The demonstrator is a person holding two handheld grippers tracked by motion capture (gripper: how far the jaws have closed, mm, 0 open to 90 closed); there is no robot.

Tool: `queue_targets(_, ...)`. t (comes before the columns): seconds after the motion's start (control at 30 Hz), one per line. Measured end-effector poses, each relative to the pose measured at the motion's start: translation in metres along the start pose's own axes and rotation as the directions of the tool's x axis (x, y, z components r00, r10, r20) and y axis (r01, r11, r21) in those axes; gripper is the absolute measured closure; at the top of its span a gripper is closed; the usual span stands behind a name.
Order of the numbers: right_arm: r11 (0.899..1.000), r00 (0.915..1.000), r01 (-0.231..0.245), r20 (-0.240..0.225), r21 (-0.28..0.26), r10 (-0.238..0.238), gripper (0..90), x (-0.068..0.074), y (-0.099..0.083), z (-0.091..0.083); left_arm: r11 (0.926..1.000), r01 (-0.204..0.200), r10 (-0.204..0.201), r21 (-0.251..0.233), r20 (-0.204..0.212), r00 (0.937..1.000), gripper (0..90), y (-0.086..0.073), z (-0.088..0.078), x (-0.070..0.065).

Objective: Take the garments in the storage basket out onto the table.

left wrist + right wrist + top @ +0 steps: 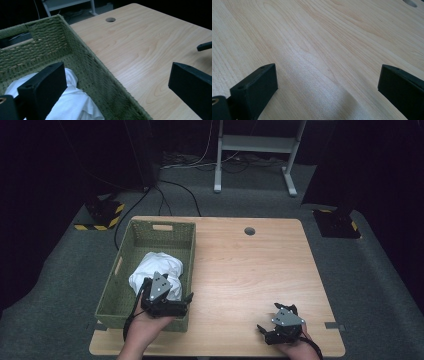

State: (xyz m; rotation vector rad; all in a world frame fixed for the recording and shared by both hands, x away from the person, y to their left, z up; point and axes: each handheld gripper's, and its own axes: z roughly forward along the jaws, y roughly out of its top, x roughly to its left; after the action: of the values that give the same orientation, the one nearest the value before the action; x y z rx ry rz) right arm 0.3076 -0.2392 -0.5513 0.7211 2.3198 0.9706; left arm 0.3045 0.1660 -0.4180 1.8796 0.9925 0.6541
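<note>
A green woven basket (155, 234) stands on the left part of the wooden table (250, 265). A crumpled white cloth (160, 265) lies in it. My left gripper (169, 289) is open and straddles the basket's right wall near its front. In the left gripper view one jaw hangs over the cloth (72, 100), the other over the table (150, 45), with the basket wall (82, 50) between them and nothing held in the left gripper (117, 75). My right gripper (274, 316) rests low near the table's front right, open and holding nothing, with bare wood (324, 37) between the jaws of the right gripper (327, 72).
A round cable hole (249, 230) is cut in the table near its far edge. Behind the table a white desk frame (255, 150) stands on grey carpet with cables (175, 190). Yellow-black striped floor blocks (102, 217) lie off the far corners.
</note>
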Motion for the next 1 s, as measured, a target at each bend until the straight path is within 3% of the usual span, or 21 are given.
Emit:
queue_targets(0.47, 1.000, 1.0000, -0.002, 0.000, -0.004, 0.002, 2.0, 0.000, 0.000, 0.000, 0.9993, 0.027, -0.028, -0.025, -0.056, 0.9980, 1.7, 0.008, 0.002, 0.028)
queue_targets(1.0, 1.000, 1.0000, -0.002, 0.001, -0.003, 0.002, 2.0, 0.000, 0.000, 0.000, 0.9984, 0.056, -0.056, -0.002, -0.087, 0.9947, 1.7, 0.014, 0.018, 0.057)
